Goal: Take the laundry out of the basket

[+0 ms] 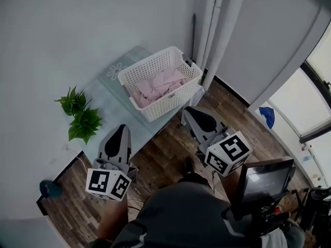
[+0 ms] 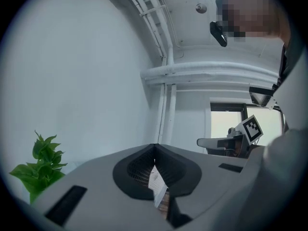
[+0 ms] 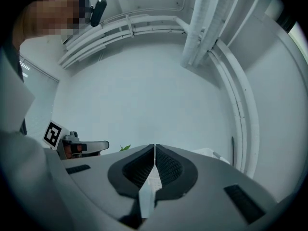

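We see a green leafy plant just beside the left edge of a pale glass-topped table — both against the white wall. White vertical pipes run up the corner, and a small blue object lies on the dark wooden plank floor.

1. No word, number or brand name can be read in any view.
2. The left cube and the right cube bear black-and-white square markers, which are patterns and not letters.
3. The worktop has a pale flower drawing at its far left corner, with no lettering.
4. The screen, near right, is too dim to read.
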Motion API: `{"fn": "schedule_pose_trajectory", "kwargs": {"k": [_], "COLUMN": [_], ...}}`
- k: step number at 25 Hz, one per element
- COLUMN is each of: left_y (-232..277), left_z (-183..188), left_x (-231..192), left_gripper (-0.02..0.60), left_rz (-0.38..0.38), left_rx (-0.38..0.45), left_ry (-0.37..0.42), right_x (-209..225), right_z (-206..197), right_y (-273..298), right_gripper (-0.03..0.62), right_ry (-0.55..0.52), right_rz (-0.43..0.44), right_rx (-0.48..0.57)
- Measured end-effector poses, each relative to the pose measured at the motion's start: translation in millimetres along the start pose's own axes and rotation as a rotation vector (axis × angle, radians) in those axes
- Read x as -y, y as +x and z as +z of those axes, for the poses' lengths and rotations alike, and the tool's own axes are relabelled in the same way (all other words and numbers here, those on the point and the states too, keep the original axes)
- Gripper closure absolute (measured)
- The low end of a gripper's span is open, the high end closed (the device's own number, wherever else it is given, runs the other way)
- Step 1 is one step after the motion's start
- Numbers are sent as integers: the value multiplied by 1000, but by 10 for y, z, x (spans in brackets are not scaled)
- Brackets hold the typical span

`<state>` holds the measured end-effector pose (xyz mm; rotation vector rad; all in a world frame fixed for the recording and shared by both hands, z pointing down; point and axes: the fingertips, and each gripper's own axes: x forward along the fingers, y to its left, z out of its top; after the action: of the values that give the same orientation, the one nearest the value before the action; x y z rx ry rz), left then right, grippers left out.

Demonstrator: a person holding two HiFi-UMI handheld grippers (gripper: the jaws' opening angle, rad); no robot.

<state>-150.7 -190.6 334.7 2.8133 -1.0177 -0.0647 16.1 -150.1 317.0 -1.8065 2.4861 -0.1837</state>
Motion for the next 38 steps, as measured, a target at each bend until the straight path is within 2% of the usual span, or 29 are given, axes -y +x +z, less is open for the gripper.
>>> {"fn": "schedule_pose_trajectory", "kwargs": {"k": [15,20,24,30,35,38], "left_y": [1422,1769,2020,2476,2746,2898], "left_z": [206,227,295,185,39,-1], "left_x": [-32,-25,-255,-412,-575,-675], "left_gripper": [575,575,575,575,574,573], "left_rz": [70,73,146,61,-3,-17], "left_rx": [-26,-83,-129,-221,-286,-309], "left_ry": [63,134,197,272,296,327], "right_x": [1408,1705,1853,1989,2068,2102], "right_z": [244,247,203,169,234,287], "right_y": [343,402,479,674,854,986], "right_gripper": [574,574,574,574,574,574], "right_ry": [36,55,77,60,56,41], "right_rz": [43,71,72,56,17,6], "right_rx": [23,24,21,12,11,13]}}
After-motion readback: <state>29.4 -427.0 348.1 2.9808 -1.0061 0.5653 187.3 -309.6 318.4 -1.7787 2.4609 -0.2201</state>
